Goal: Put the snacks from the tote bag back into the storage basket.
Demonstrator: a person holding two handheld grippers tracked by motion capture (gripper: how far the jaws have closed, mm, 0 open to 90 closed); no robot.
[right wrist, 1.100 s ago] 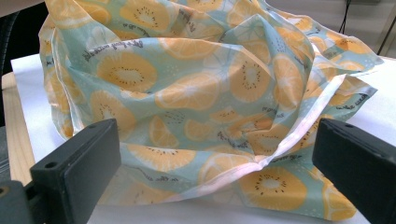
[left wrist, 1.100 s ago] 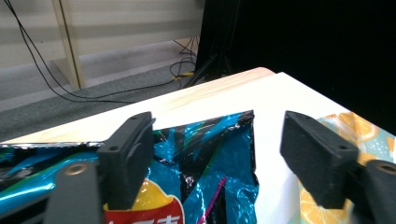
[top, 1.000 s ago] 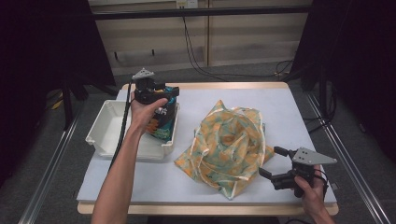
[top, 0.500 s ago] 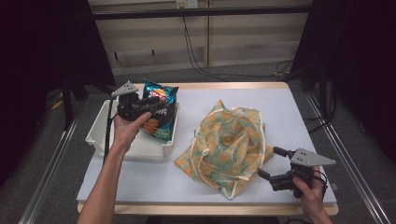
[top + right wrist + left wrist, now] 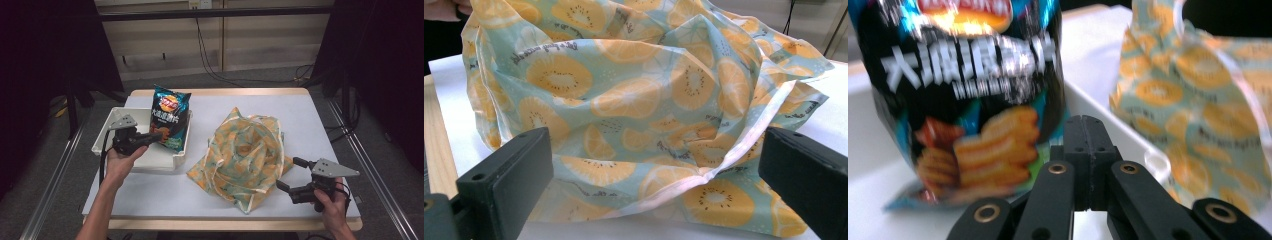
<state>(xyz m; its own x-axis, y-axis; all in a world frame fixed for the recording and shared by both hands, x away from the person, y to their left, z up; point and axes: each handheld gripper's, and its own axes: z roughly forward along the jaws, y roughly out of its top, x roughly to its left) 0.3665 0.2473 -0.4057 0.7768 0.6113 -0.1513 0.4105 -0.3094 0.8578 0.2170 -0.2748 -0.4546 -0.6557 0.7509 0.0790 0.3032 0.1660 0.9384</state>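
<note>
- Foil chip bag (image 5: 170, 119), dark blue/teal, stood upright in white tray (image 5: 107, 131) at counter's left; leaned on tray's right wall.
- Bag label: red-yellow round logo up top, looked like Lay's but too blurred to be sure; big white Chinese characters below, unreadable; pic of ridged chips lower down.
- Left gripper (image 5: 156, 136) lay level over tray, tips at bag's lower left edge. Its jaws had just been closing & were now pressed together, nothing between them; whether they touched bag, can't tell.
- Left gripper view: closed black jaws in front of chip bag (image 5: 968, 95), tray wall (image 5: 1108, 125) running behind, fruit-print bag (image 5: 1198, 105) off to the right.
- Fabric tote (image 5: 245, 155), pale teal w/ orange-slice print & white trim, lay crumpled at counter (image 5: 300, 115) centre-right, apart from tray.
- Small dark script on tote (image 5: 624, 115) seen in right gripper view; too small to read. High view showed none of that script.
- Right gripper (image 5: 291, 174) sat near counter's front right corner, jaws spread wide, pointed at tote's near edge, not gripping it.
- Right gripper view: two black jaws far apart w/ tote's white-trimmed hem beyond the gap.
</note>
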